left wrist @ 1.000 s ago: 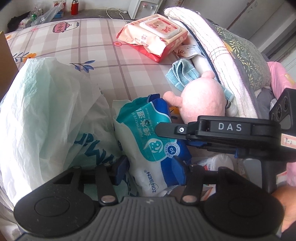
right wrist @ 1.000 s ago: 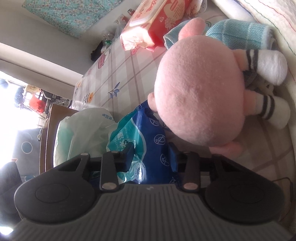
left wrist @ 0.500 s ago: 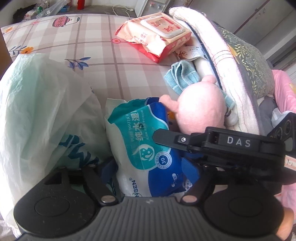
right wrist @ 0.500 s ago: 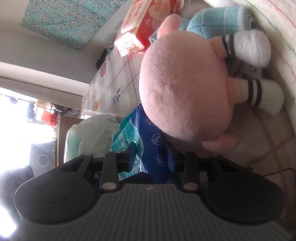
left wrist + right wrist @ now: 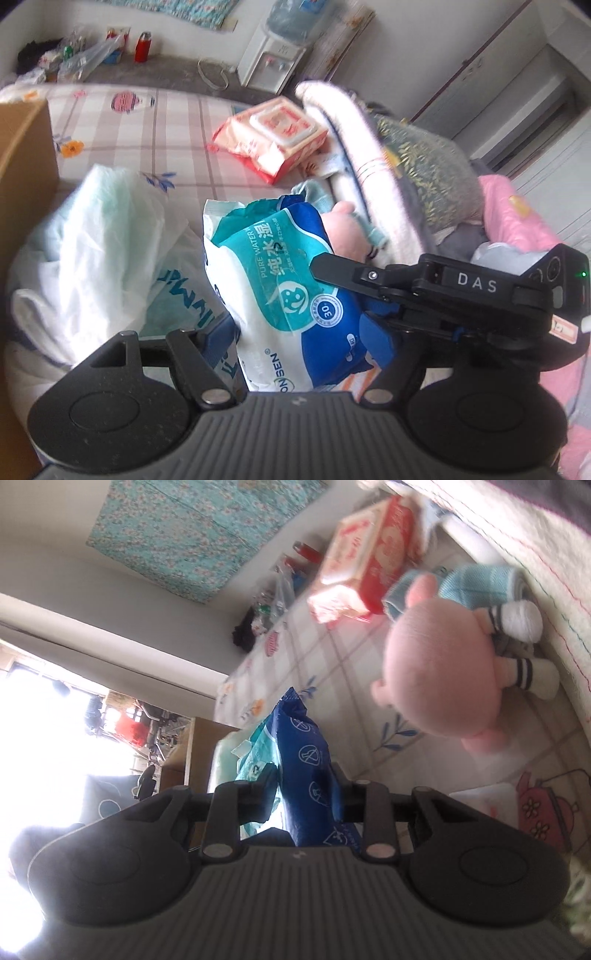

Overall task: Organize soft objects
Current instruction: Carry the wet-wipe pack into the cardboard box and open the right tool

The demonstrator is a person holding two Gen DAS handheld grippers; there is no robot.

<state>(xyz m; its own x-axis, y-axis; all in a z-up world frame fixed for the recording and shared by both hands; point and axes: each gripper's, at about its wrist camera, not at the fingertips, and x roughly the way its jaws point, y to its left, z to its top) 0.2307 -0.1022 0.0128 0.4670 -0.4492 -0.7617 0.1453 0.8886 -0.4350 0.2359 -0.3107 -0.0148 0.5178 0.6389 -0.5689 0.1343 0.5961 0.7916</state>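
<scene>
A blue and teal wet-wipes pack point(image 5: 291, 291) is held up off the bed between both grippers. My left gripper point(image 5: 299, 339) is shut on its lower end. My right gripper point(image 5: 304, 794) is shut on its dark blue edge point(image 5: 306, 760), and its black body point(image 5: 443, 291) crosses the left wrist view from the right. A pink plush pig point(image 5: 443, 679) with striped legs lies on the checked bedsheet point(image 5: 166, 125) behind the pack. A white plastic bag point(image 5: 107, 236) sits to the left.
A pink and red wipes pack point(image 5: 280, 136) lies farther back on the bed. A rolled light blue towel point(image 5: 476, 583) lies behind the pig. Folded blankets point(image 5: 388, 166) are piled on the right. A cardboard box edge point(image 5: 22, 147) stands at the left.
Both grippers have lifted the blue wipes pack up and back from the pig; the left gripper has closed round its lower end. The pig now looks smaller and farther away.
</scene>
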